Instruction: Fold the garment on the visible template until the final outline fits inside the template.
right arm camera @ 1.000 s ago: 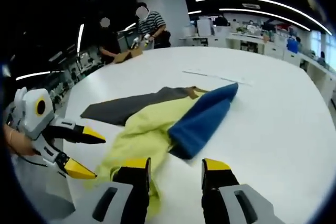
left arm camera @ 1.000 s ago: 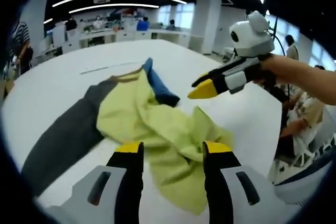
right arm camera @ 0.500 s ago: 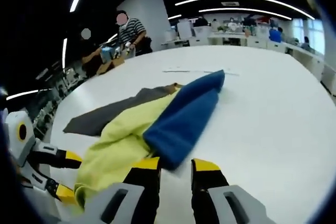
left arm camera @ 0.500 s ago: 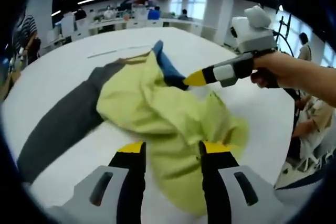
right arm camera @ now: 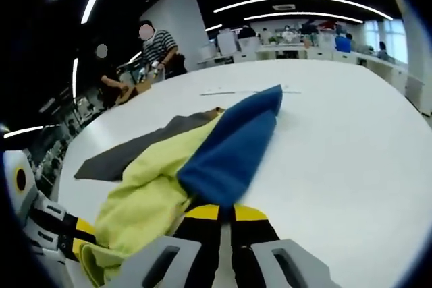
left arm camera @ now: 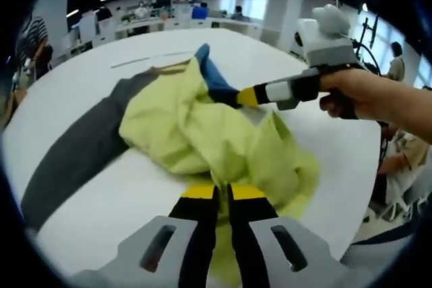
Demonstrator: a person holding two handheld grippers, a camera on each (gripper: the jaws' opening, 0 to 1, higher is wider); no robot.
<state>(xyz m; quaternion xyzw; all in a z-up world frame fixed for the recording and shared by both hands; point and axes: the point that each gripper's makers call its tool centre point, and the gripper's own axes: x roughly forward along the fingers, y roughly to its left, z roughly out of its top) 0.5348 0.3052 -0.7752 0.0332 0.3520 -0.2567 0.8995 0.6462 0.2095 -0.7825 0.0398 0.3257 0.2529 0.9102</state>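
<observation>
Garment [left arm camera: 202, 133], crumpled on the white table [left arm camera: 88, 92], is gripped at two places. Its yellow-green fabric is pinched between the clenched jaws of the left gripper [left arm camera: 217, 192]. Its blue sleeve [right arm camera: 233, 146] is clamped at the near end by the closed jaws of the right gripper [right arm camera: 219, 212]. Beyond both jaw pairs, a dark grey sleeve [right arm camera: 128, 153] is spread flat on the table.

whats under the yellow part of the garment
The yellow part lies bunched on the white table, over the inner ends of the grey sleeve and blue sleeve. Whatever lies beneath its folds, template included, is covered.
</observation>
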